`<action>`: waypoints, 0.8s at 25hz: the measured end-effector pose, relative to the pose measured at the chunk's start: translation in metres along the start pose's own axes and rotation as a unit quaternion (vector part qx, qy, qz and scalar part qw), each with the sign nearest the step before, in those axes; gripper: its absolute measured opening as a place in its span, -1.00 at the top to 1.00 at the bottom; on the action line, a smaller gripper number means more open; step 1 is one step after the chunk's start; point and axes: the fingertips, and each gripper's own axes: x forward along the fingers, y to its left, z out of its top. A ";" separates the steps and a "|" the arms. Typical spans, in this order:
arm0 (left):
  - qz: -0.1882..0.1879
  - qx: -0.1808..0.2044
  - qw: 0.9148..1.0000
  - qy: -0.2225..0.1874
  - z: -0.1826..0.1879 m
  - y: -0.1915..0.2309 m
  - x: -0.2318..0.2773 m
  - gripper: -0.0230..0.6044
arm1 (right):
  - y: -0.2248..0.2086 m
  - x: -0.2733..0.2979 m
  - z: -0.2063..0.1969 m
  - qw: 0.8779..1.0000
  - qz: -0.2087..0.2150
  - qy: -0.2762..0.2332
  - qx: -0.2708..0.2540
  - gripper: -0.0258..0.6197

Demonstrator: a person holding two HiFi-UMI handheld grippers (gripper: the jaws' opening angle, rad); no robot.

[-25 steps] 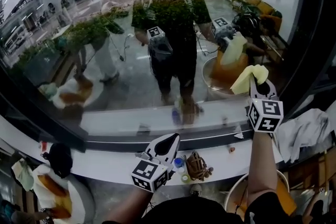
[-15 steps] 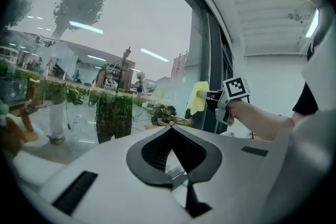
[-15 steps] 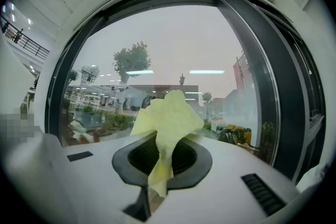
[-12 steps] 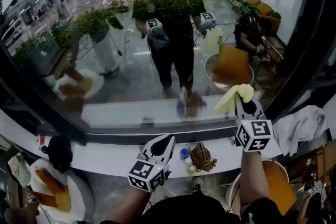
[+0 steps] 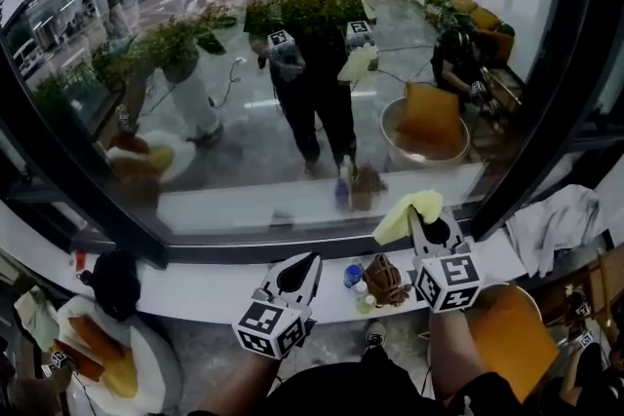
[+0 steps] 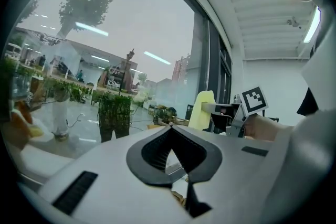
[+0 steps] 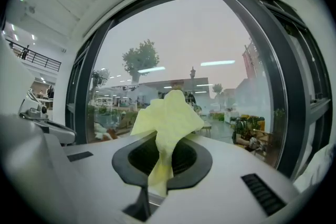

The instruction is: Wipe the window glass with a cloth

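Observation:
The window glass (image 5: 292, 63) fills the upper head view and reflects the person and both grippers. My right gripper (image 5: 426, 227) is shut on a yellow cloth (image 5: 404, 213), held low by the glass's bottom frame, right of centre. In the right gripper view the cloth (image 7: 167, 115) stands up out of the shut jaws, with the glass (image 7: 210, 60) ahead. Whether cloth and glass touch cannot be told. My left gripper (image 5: 298, 272) hangs over the white sill (image 5: 210, 295), shut and empty. Its jaw tips meet in the left gripper view (image 6: 169, 128), where the cloth (image 6: 201, 109) shows at the right.
A small blue-capped bottle (image 5: 353, 275) and a brown object (image 5: 387, 280) stand on the sill between the grippers. A white rag (image 5: 561, 224) lies at the right. An orange basin (image 5: 509, 331) sits below the sill. A dark window frame (image 5: 531, 132) runs down the right.
My right gripper has carried the yellow cloth down and to the left, from mid-height at the right to the bottom frame. The left gripper has hardly moved.

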 end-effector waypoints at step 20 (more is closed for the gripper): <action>-0.011 -0.003 1.000 0.006 -0.022 -0.001 -0.063 0.90 | 0.105 -0.071 -0.047 0.999 0.028 0.039 0.000 0.79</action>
